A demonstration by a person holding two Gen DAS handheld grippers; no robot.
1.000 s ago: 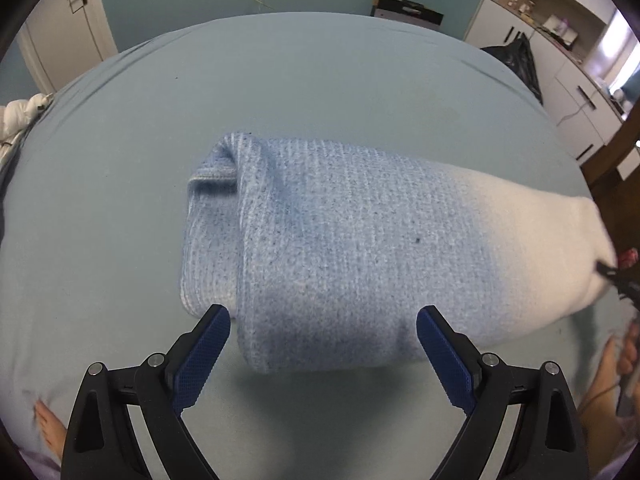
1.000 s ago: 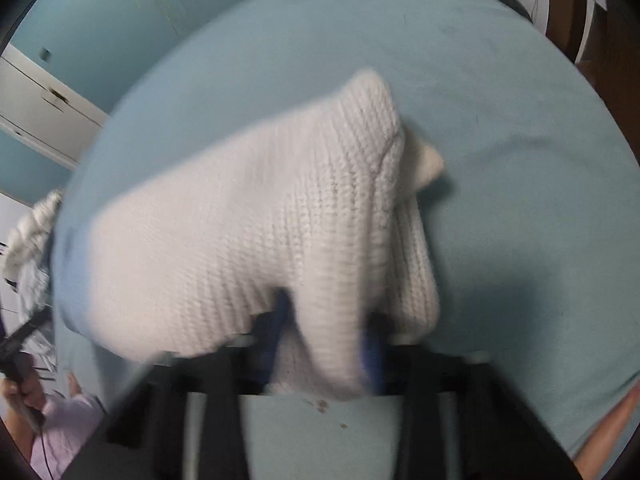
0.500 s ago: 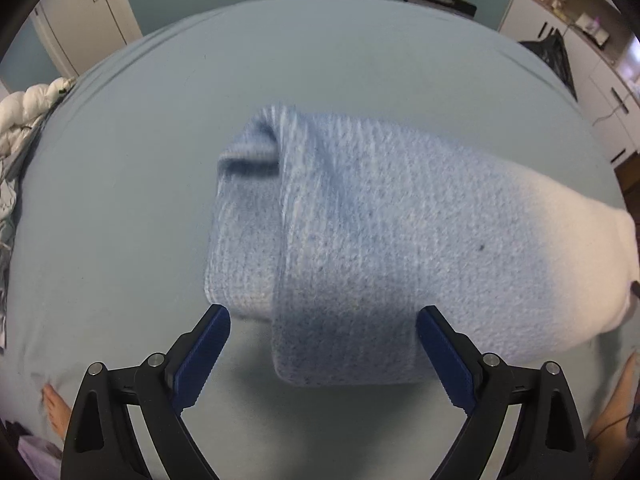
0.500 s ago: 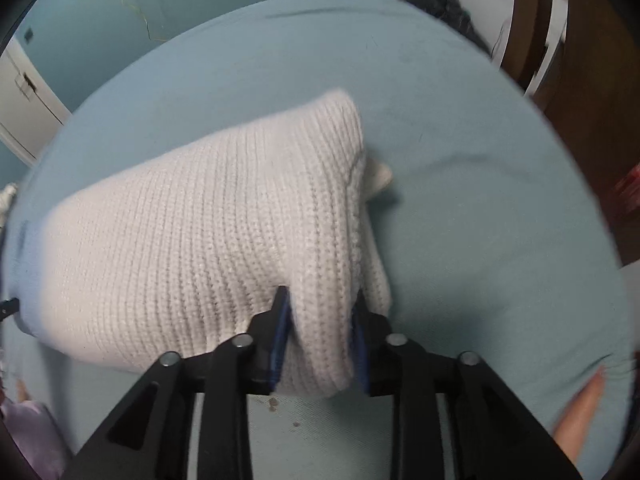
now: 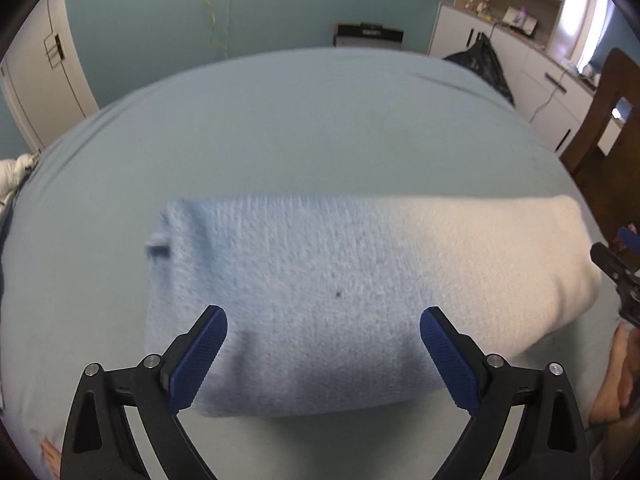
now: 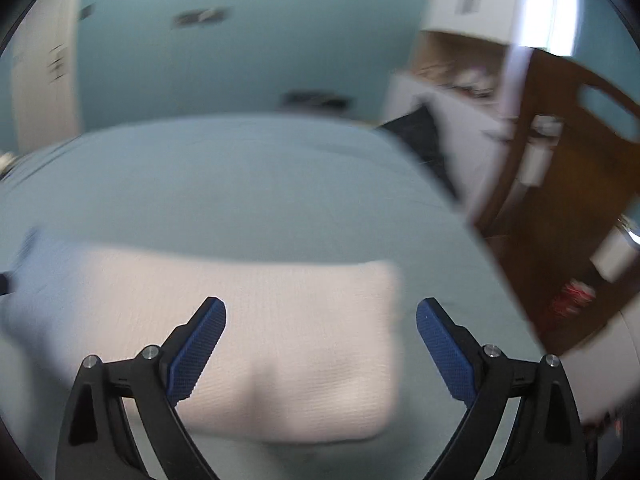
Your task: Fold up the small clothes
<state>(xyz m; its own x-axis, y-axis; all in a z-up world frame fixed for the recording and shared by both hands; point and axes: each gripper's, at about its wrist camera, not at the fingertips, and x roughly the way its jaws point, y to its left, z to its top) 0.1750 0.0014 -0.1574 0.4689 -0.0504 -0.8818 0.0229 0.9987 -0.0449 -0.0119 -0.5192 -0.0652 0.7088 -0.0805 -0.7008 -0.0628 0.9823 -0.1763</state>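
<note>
1. On the bed [image 5: 320, 128], at 6 o'clock in both views, the knit sweater [image 5: 360, 300] lies folded flat.
2. Right claw [image 6: 320, 352], pinching it half a second ago, is now spread; left claw [image 5: 323, 354] stays spread.
3. Fold looks finished.

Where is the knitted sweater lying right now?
The folded sweater lies on the blue bed sheet, just ahead of both open grippers, left and right.

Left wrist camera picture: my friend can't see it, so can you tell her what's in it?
A folded knitted garment, light blue fading to white at its right end, lies on a pale blue bed sheet. The open left gripper hovers over its near edge, blue pads apart and holding nothing. Behind are a teal wall, white cabinets and a door.
</note>
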